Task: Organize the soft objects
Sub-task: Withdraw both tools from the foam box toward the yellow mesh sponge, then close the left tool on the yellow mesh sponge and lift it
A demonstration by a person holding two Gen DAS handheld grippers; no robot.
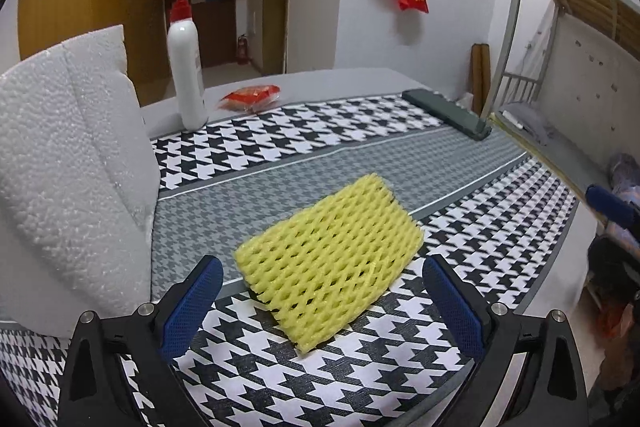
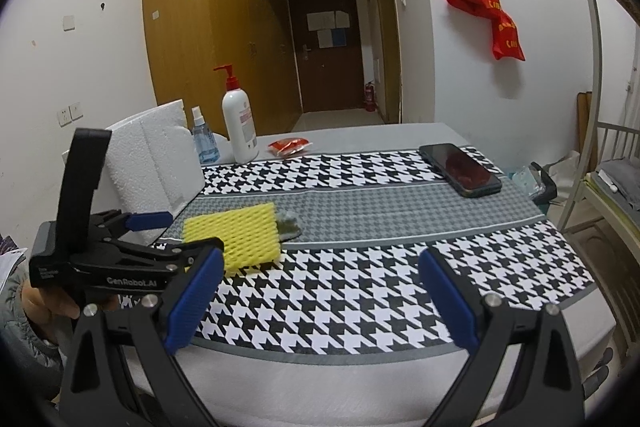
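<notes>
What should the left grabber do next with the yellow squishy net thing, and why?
Probably ease the left gripper forward a little and close on the yellow foam net. Its jaws stand wide open with the net lying flat on the houndstooth cloth just ahead, between them but not yet gripped. The right gripper is open too, with nothing between its jaws, and the net sits off to its left.

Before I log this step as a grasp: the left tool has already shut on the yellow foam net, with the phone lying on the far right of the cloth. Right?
Not quite. In the left wrist view the left tool is open, its fingers either side of the yellow foam net without gripping it. The phone does lie on the far right of the cloth.
</notes>
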